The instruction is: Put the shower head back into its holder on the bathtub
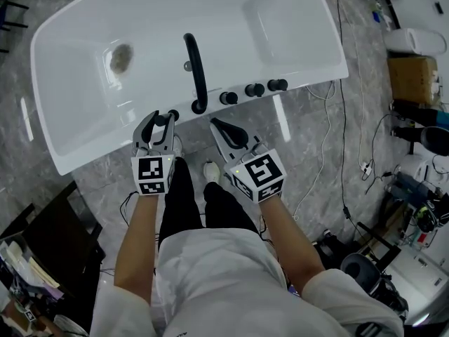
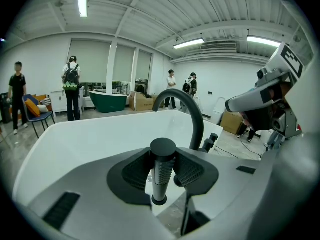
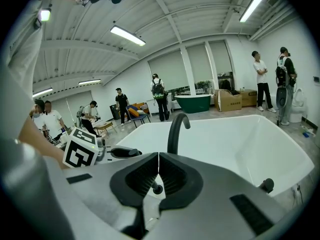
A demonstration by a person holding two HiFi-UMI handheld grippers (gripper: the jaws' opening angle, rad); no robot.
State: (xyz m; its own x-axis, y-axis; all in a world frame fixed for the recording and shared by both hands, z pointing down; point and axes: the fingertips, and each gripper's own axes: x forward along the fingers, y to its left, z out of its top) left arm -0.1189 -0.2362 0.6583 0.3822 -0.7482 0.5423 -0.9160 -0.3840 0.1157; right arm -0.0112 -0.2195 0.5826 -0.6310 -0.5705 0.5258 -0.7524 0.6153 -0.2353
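— What was found in the glossy white bathtub point(image 1: 302, 48)?
— Only a round drain ringed by a brownish patch point(image 1: 121, 60) was seen on its floor. A curved black spout point(image 1: 196, 69) and three round black knobs point(image 1: 253, 90) were mounted along the near rim.
— Where was the black ribbed cylindrical shower head point(image 2: 160, 176) seen?
— It was held upright in the left gripper point(image 1: 161, 121), whose partly parted jaws were pressed against its sides, at the near rim just beside the spout's base.
— And the right gripper point(image 3: 158, 159)?
— Its jaws were brought together with nothing gripped, and it was poised near the rim, beside the left gripper.
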